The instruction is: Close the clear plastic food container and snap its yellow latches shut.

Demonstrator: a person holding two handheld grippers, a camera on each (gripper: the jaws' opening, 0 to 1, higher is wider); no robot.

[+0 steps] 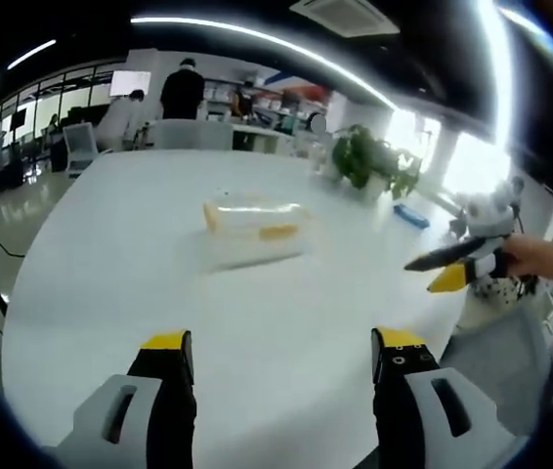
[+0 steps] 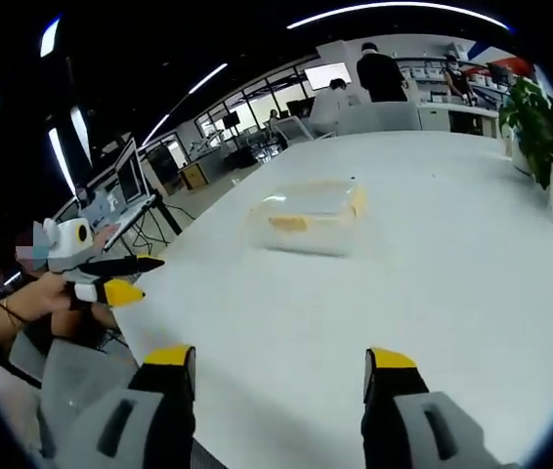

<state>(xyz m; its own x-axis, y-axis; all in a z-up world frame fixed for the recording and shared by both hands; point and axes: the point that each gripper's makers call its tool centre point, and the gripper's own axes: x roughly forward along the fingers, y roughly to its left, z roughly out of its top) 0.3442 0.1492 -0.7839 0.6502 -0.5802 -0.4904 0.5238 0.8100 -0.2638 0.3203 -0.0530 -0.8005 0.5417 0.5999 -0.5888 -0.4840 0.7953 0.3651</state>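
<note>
Nearest in the left gripper view, the left tongs (image 1: 284, 357) stand with their yellow-tipped jaws spread wide, nothing between them, over the near part of a large white table (image 1: 110, 283). In the right gripper view the right tongs (image 2: 282, 366) are spread just as wide and likewise hold nothing.

Each pair shows in the other's view. The right tongs (image 1: 452, 266) appear at the table's right edge in the left gripper view, held by a hand (image 1: 526, 256), jaws pointing in toward the table; how far those jaws are parted cannot be told from that angle. The left tongs (image 2: 110, 278) appear at the left edge in the right gripper view, gripped by a hand (image 2: 32, 298).

Between both pairs and the container the tabletop is bare white; nothing stands in the way.

The clear plastic container (image 1: 255, 231) sits on the table well ahead of the left tongs, slightly left of centre, apart from both pairs. A yellow latch (image 1: 278, 232) shows on its near side and another at its left end. In the right gripper view the container (image 2: 308, 217) lies ahead and a little left, its latch (image 2: 288, 223) facing the camera. Whether the lid is fully seated cannot be told.

Beyond it, a potted plant (image 1: 366, 158) stands at the far right of the table and a small blue object (image 1: 411, 216) lies near it. Farther back are desks, chairs, a laptop (image 2: 132, 181) on a side stand, and people (image 1: 181, 90) standing.
</note>
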